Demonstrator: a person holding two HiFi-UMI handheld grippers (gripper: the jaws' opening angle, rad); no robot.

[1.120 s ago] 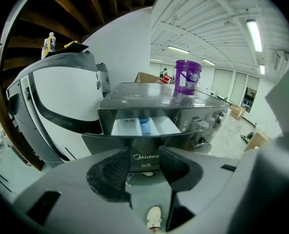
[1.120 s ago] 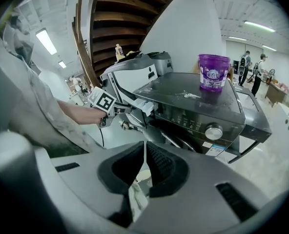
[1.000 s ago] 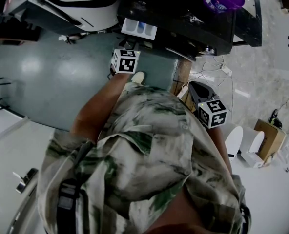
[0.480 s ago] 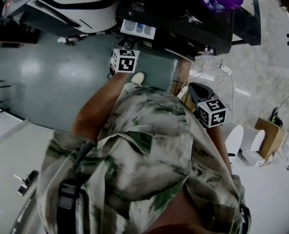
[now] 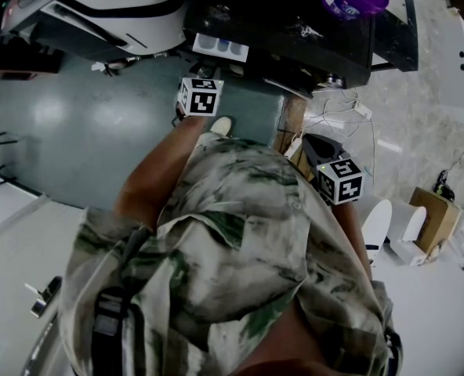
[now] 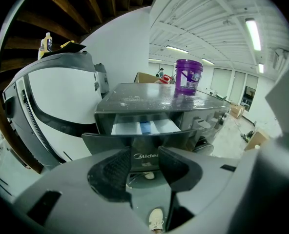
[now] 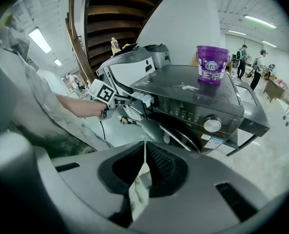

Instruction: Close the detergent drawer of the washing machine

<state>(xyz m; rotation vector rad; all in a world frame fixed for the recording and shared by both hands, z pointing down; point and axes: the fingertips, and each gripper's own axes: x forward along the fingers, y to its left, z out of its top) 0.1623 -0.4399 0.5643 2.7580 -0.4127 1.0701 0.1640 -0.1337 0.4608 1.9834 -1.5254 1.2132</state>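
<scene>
The dark grey washing machine [image 5: 295, 34] has its detergent drawer [image 5: 220, 47] pulled out, showing white and blue compartments [image 6: 144, 127]. My left gripper [image 6: 144, 162] is open and points at the drawer's front panel [image 6: 145, 152], which shows in the gap between the jaws; I cannot tell if it touches. In the head view the left gripper [image 5: 204, 81] sits just below the drawer, under its marker cube. My right gripper [image 7: 144, 162] is shut with nothing held, off to the right of the machine [image 7: 193, 101]; its place in the head view is right gripper [image 5: 317, 146].
A purple bucket [image 6: 189, 76] stands on the machine's top. A white-and-black machine [image 6: 61, 116] stands to the left. The washer's round door [image 7: 154, 128] hangs open below the drawer. Cardboard boxes [image 5: 432, 218] and cables [image 5: 349, 116] lie on the floor at right.
</scene>
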